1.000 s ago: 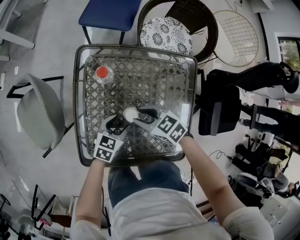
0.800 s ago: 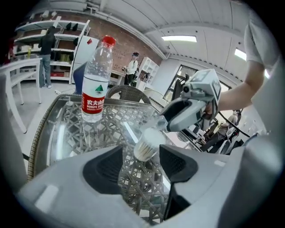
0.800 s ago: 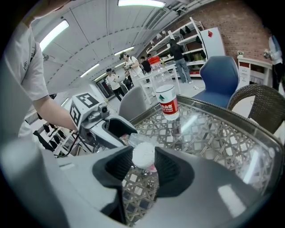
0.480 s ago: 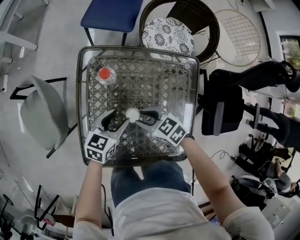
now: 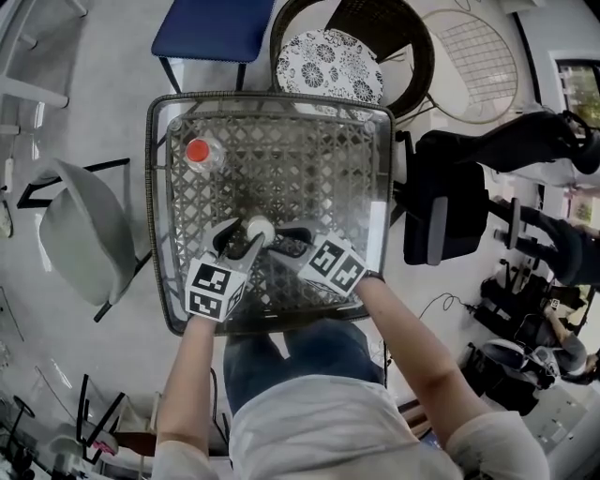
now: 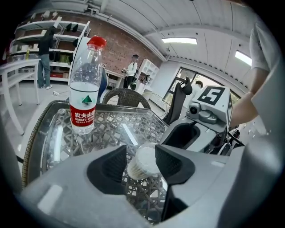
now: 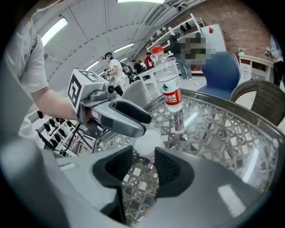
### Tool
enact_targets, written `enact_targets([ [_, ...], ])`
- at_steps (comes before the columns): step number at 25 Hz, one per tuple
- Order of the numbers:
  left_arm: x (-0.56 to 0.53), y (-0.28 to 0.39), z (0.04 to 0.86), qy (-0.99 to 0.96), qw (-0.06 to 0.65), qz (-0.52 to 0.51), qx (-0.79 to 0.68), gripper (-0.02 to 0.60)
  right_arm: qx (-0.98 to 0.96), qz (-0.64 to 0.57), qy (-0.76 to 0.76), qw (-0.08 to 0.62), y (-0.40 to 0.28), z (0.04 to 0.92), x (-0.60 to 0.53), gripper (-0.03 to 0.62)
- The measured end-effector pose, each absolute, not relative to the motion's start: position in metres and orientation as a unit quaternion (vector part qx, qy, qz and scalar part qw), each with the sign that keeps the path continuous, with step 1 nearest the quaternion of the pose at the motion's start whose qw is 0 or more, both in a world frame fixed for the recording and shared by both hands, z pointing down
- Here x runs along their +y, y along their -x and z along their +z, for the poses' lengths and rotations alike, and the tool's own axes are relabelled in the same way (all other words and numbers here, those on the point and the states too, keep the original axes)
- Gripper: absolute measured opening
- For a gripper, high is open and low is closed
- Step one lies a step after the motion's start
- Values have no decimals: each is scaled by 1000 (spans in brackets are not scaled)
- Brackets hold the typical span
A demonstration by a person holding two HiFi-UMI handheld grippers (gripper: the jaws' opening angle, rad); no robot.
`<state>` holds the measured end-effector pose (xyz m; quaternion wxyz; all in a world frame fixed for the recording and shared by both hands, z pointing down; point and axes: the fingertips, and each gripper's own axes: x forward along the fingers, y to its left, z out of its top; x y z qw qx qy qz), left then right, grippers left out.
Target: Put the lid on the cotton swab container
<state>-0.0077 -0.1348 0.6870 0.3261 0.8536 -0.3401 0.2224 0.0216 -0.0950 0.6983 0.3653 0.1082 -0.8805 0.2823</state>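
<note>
The cotton swab container (image 5: 260,229), a small clear round tub packed with white swabs, stands on the glass-topped wicker table (image 5: 366,141). In the left gripper view the container (image 6: 144,161) sits between the two pads of my left gripper (image 6: 140,164), whose jaws are closing; I see no firm squeeze. My right gripper (image 5: 286,240) is just right of the tub, its jaws apart and empty. In the right gripper view the container (image 7: 148,143) lies just beyond my right gripper (image 7: 143,164), partly under a left finger (image 7: 127,116). I cannot make out a separate lid.
A water bottle (image 5: 196,151) with a red cap stands at the table's far left corner. A blue stool (image 5: 217,26) and a wicker chair (image 5: 330,64) are beyond the table, a grey chair (image 5: 80,230) to its left, and a black office chair (image 5: 441,211) to its right.
My left gripper has swung in from the lower left so that its jaws now stand round the container and have narrowed. The right gripper has barely moved.
</note>
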Motion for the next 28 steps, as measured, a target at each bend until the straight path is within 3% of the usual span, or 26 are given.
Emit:
enact_targets([
  [13, -129, 2, 700, -851, 329, 235, -336, 201, -881, 285, -148, 347, -35, 694, -97, 147],
  [22, -127, 0, 702, -854, 340, 212, -333, 172, -886, 248, -186, 344, -24, 692, -109, 60],
  [28, -127, 0, 705, -855, 346, 200, -330, 170, -883, 244, -196, 349, -25, 695, -112, 41],
])
